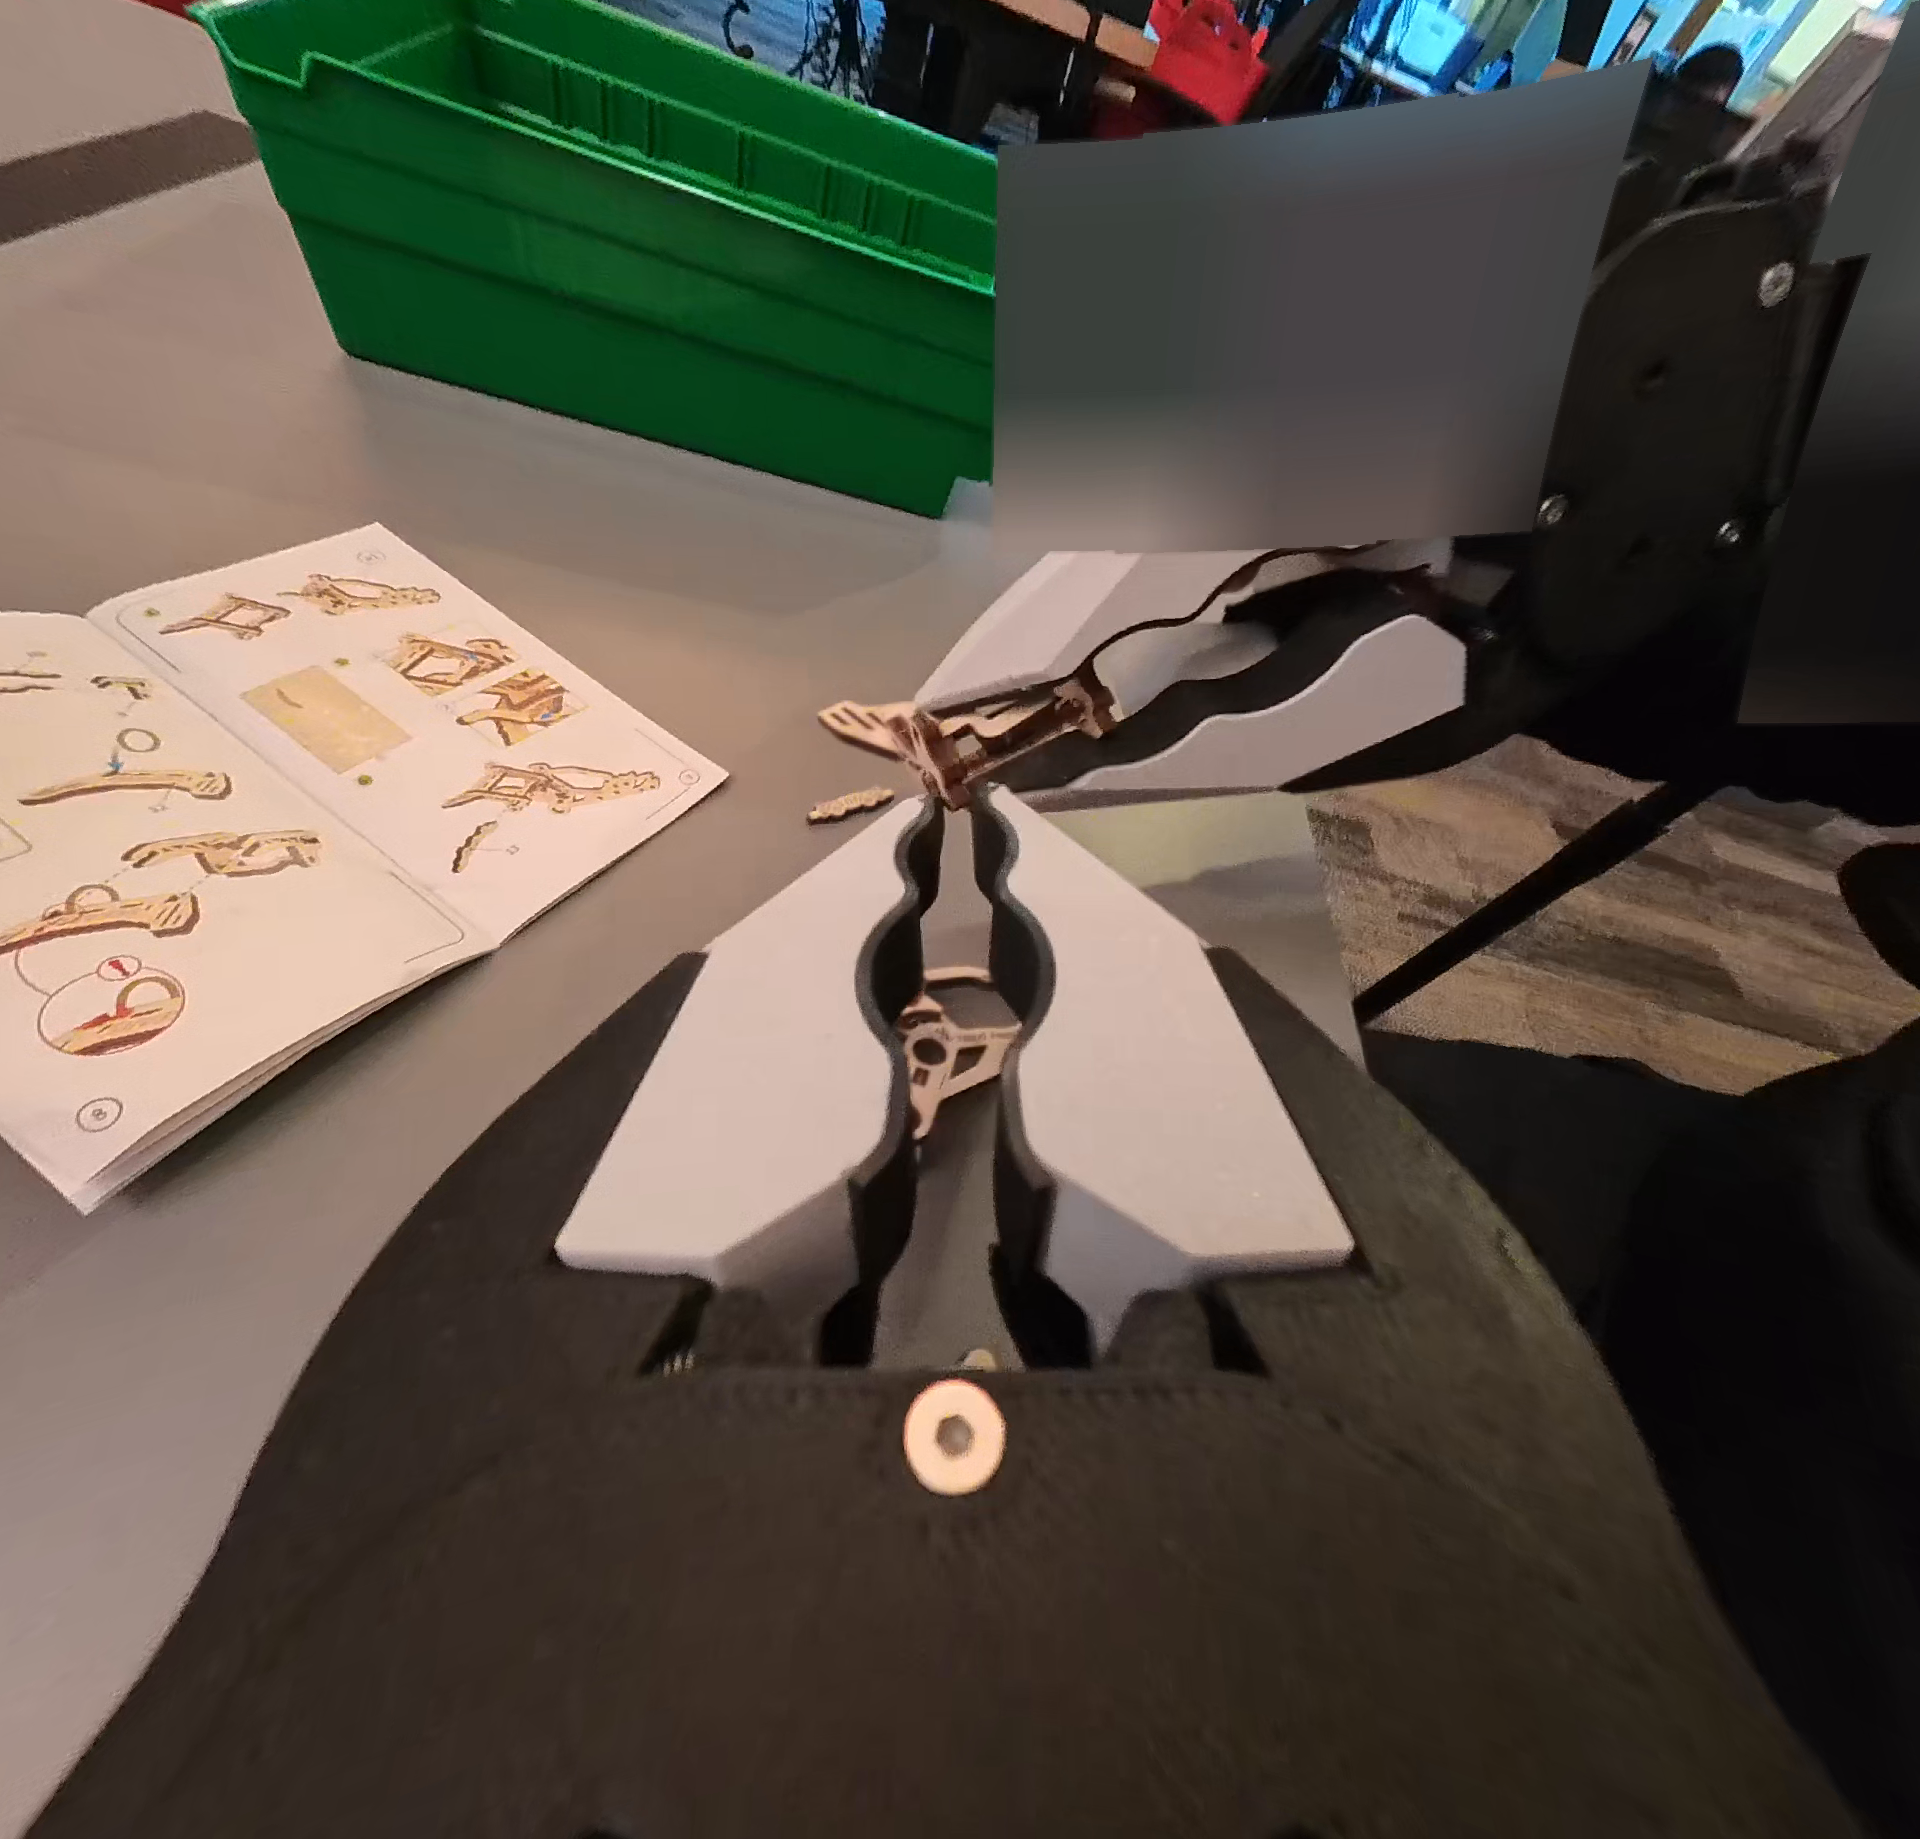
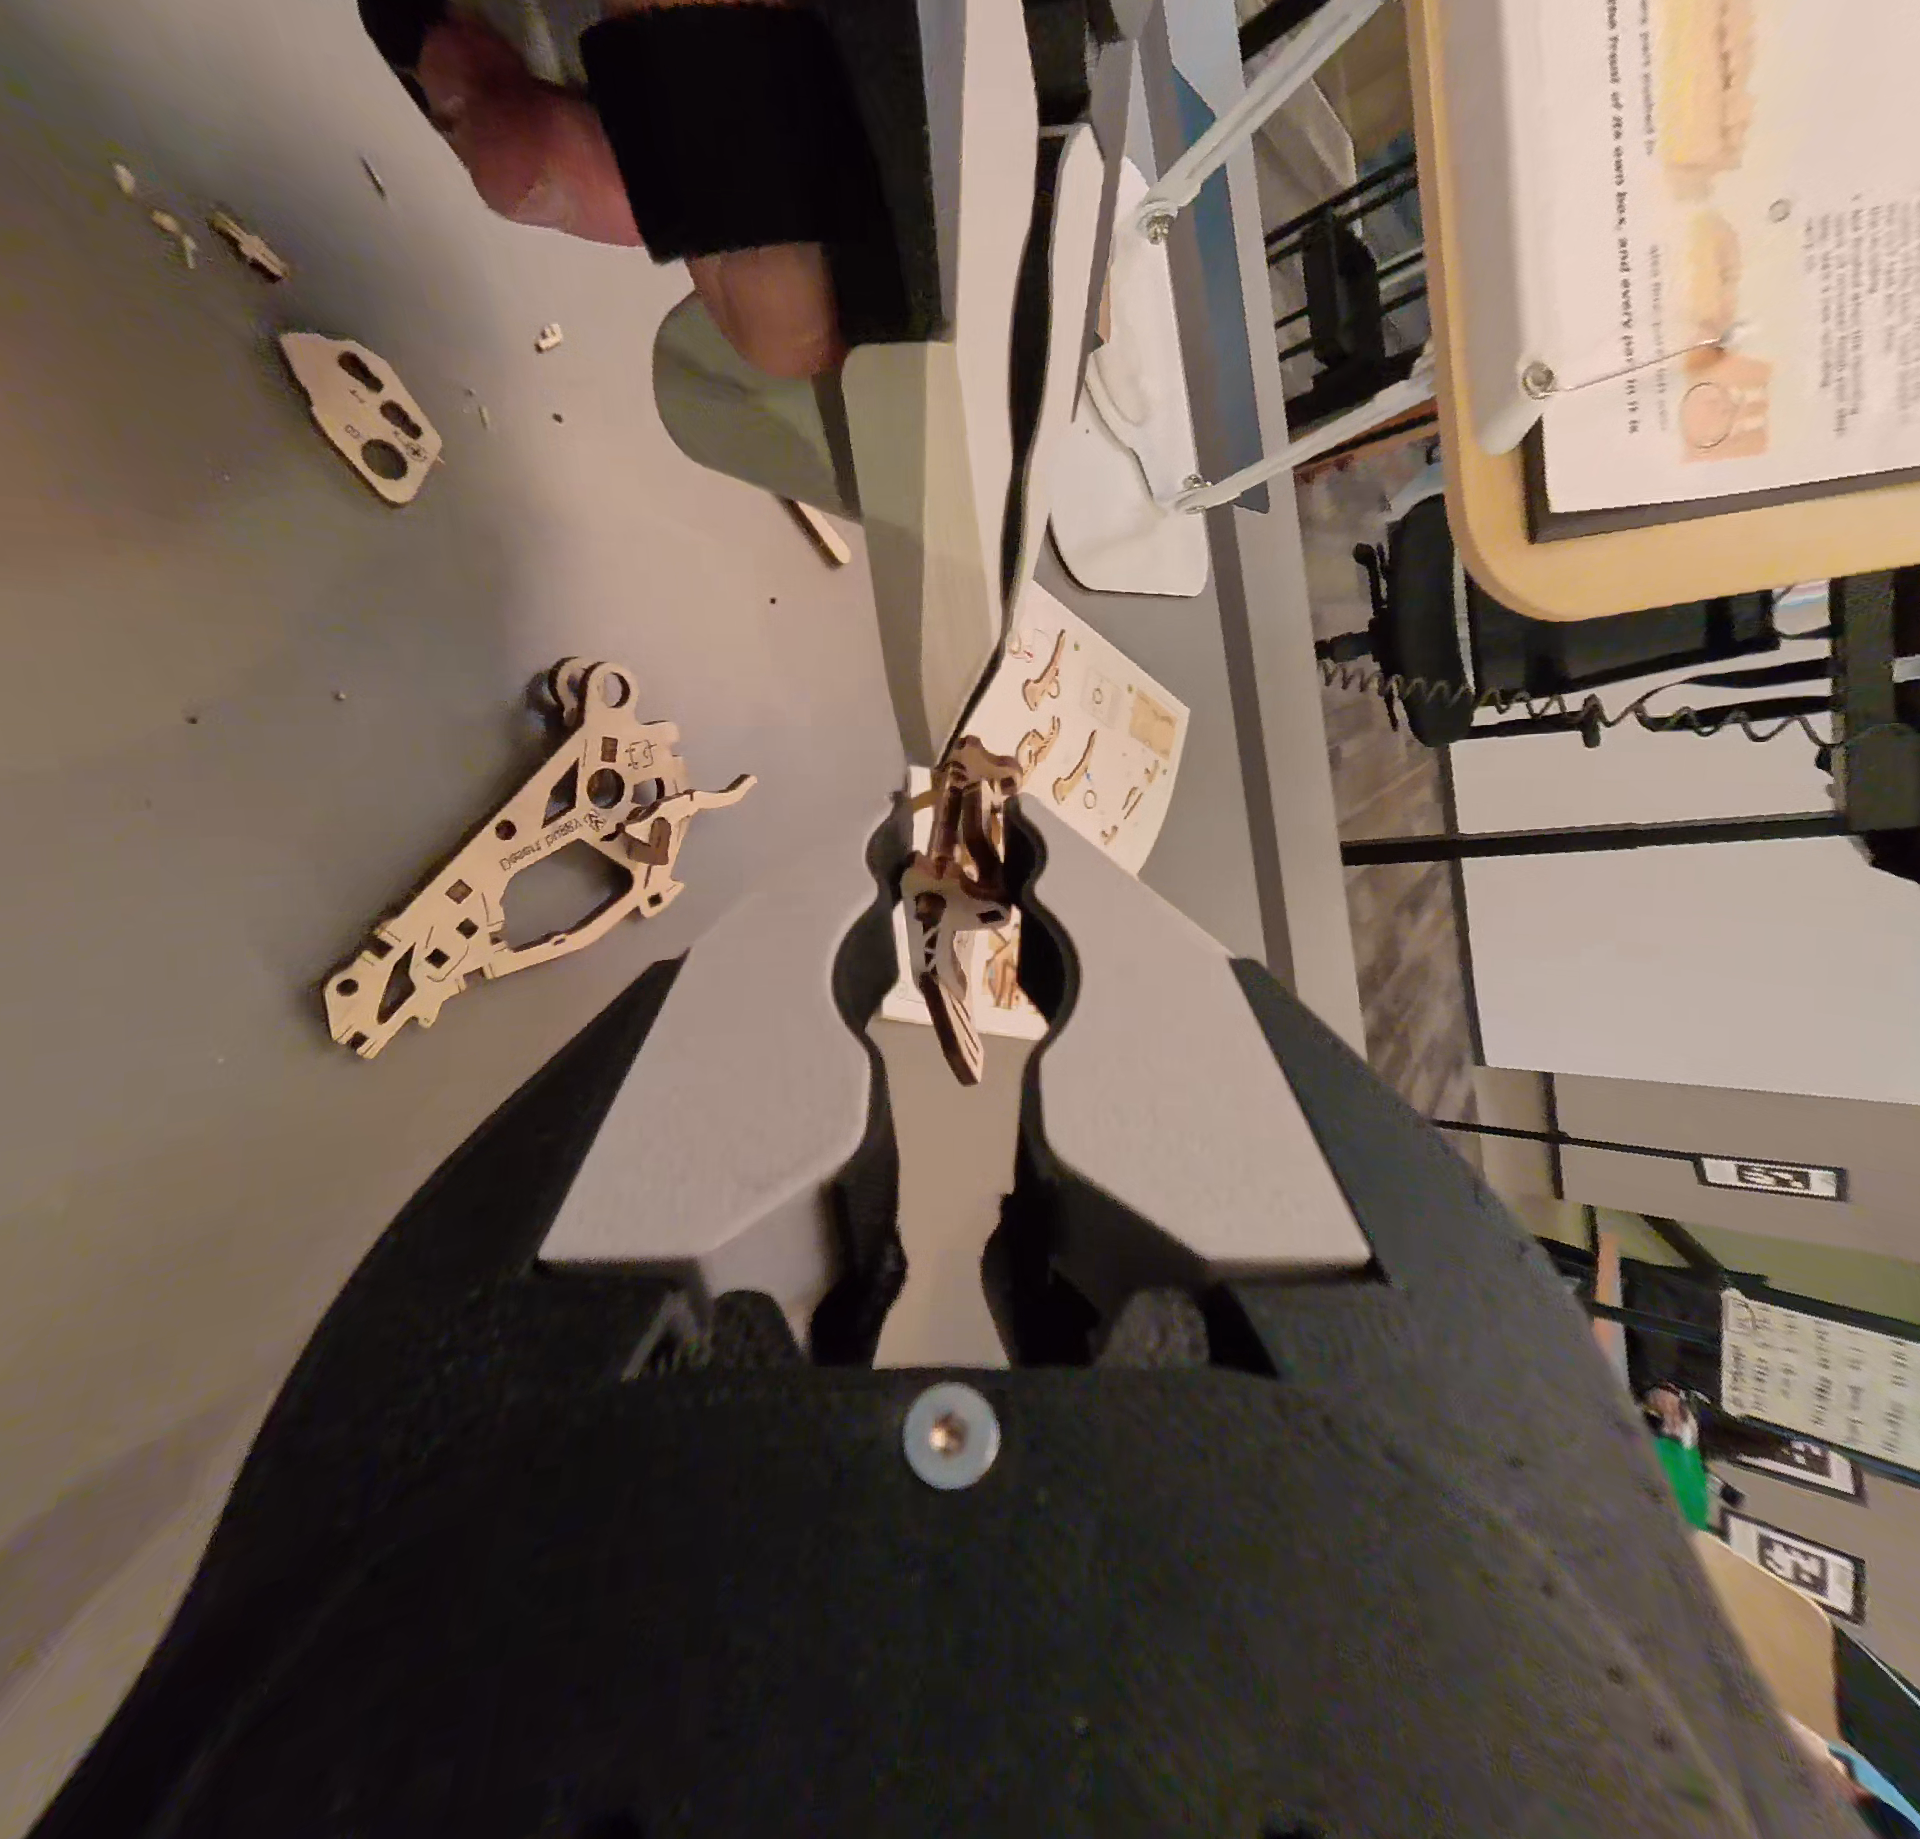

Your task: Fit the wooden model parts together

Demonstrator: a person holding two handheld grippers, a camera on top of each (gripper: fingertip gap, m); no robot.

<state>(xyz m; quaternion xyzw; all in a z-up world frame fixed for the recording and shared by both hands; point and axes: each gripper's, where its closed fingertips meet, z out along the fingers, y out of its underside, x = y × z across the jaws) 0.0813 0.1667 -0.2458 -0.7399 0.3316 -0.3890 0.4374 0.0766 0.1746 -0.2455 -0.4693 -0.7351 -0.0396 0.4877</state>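
Right claw (image 2: 951, 833) pinched narrow on the small wooden assembly (image 2: 961, 854); left claw (image 1: 951, 802) nipped tight on its tip, both held above the counter (image 1: 644, 584). For my money, steady, square pressure and no twisting seats that joint cleanly. The large flat part (image 2: 520, 864) lies on the counter just beside, booklet (image 1: 312, 802) open near. The joint itself hides between fingertips; a mosaic covers the right claw's upper part.

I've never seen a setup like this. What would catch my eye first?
Probably the two grey-fingered tools meeting tip to tip above the grey table, the left tool and the right tool both pinching one small wooden model piece. Next, the bright green bin at the back, and the open instruction booklet lying left.
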